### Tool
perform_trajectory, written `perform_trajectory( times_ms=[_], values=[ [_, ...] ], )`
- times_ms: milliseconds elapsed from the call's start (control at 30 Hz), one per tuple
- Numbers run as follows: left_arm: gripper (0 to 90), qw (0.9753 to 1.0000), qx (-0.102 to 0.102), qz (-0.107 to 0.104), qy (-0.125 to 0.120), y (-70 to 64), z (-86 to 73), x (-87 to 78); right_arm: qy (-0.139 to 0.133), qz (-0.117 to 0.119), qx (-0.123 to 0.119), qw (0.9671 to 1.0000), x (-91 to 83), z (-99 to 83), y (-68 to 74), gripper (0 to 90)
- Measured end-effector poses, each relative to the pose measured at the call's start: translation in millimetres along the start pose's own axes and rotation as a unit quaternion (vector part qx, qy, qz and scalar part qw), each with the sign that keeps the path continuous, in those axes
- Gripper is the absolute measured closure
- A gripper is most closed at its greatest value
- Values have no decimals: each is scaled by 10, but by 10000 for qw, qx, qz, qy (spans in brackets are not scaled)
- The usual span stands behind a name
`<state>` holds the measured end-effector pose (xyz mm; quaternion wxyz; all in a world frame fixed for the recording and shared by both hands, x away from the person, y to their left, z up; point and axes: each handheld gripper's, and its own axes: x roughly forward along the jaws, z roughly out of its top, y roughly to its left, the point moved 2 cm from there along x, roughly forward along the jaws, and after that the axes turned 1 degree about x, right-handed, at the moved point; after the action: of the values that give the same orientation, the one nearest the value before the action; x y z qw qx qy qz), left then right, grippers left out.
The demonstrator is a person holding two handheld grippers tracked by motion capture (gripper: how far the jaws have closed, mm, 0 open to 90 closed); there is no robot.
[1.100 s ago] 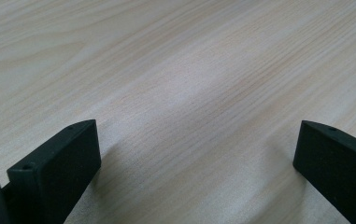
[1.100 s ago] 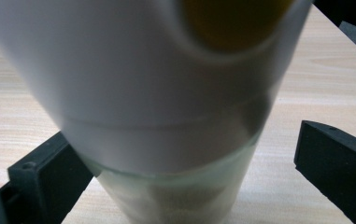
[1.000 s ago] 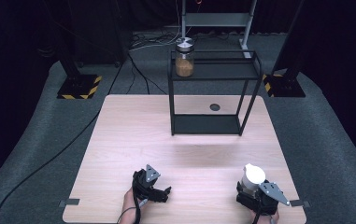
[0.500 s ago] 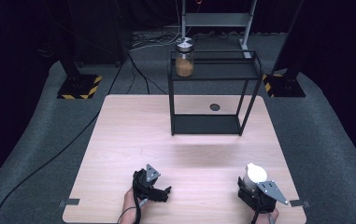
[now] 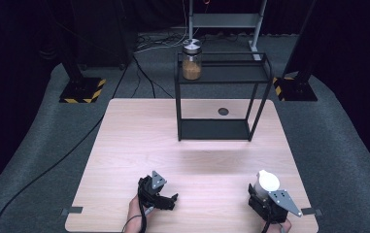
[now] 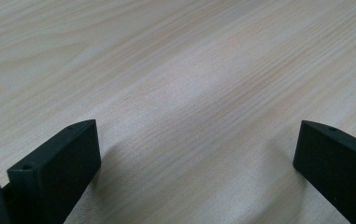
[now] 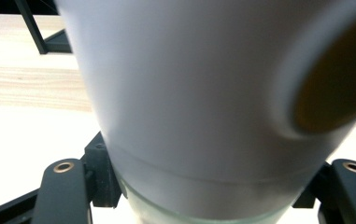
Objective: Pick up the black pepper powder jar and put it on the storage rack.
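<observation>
Right claw (image 5: pixel 264 187) has eased back, gripping white container (image 5: pixel 266 181)

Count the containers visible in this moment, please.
2: a lidded jar of brown stuff on the black shelf rack's top tier, and a white container clamped in the right gripper near the table's front edge.

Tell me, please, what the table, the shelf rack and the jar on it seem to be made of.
The table looks like pale wood or wood laminate, matte, with fine straight grain lines. The shelf rack seems to be thin metal bars with a black matte coat. The jar is probably clear glass, since brown contents show through it; its lid looks like silvery metal, though plastic is possible.
</observation>
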<state>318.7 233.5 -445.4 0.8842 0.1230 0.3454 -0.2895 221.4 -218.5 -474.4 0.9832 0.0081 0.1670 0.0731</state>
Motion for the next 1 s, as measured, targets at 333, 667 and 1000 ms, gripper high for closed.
perform_trajectory(
  times_ms=[333, 667, 1000],
  values=[
    [2, 10000, 2, 0, 0, 0, 0, 0, -137, 340, 102, 9993, -103, 238, -132, 297],
    [3, 10000, 7, -1, -1, 0, 0, 0, -351, 593, -41, 9976, -138, 578, -196, 297],
    [4, 10000, 23, -15, -2, 3, 0, -1, -489, 755, -228, 9957, -116, 904, -227, 297]
  ],
)
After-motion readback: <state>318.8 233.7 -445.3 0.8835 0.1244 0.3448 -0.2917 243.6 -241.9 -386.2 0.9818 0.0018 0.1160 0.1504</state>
